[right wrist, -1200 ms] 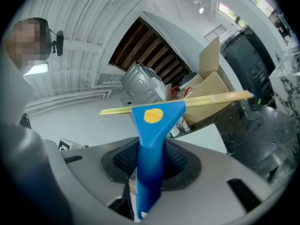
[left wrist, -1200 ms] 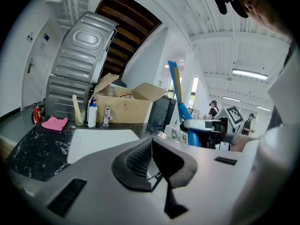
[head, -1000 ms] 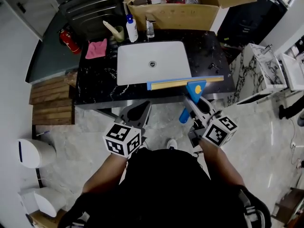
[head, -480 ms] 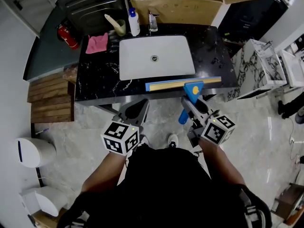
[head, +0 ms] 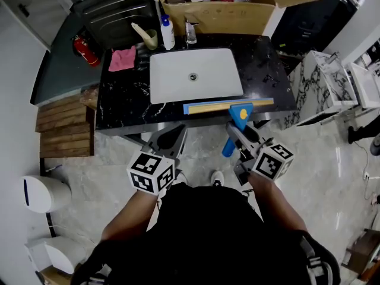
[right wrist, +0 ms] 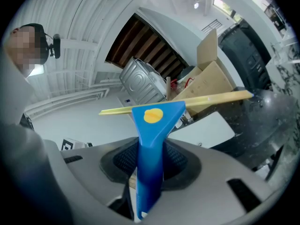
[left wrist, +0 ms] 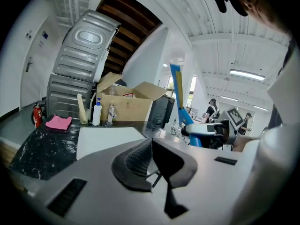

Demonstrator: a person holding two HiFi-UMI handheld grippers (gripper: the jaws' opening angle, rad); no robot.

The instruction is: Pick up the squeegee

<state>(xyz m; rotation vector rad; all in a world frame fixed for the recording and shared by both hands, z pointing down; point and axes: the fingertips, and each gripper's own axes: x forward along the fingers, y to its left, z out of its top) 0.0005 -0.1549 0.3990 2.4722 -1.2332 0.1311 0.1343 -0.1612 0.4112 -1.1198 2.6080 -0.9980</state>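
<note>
The squeegee (head: pixel 228 106) has a blue handle and a long yellow blade. In the head view it hangs over the front edge of the black countertop (head: pixel 122 103). My right gripper (head: pixel 236 133) is shut on the blue handle, with the blade pointing away from me. In the right gripper view the handle (right wrist: pixel 151 139) stands clamped between the dark pads of the right gripper (right wrist: pixel 150 165), and the blade (right wrist: pixel 187 102) lies crosswise above. My left gripper (head: pixel 171 136) hovers below the counter edge, to the left. Its pads are together with nothing between them in the left gripper view (left wrist: pixel 151 156), where the squeegee (left wrist: pixel 178 90) stands upright at the right.
A white sink (head: pixel 172 76) is set in the countertop. Behind it are a pink cloth (head: pixel 122 59), a spray bottle (head: pixel 168 33) and a cardboard box (head: pixel 225 16). A fire extinguisher (head: pixel 85 50), wooden slats (head: pixel 62 126) and a white bin (head: pixel 41 192) are at the left.
The right gripper and the squeegee have drifted slightly toward me and a little lower over the counter's front edge. The left gripper has stayed where it was.
</note>
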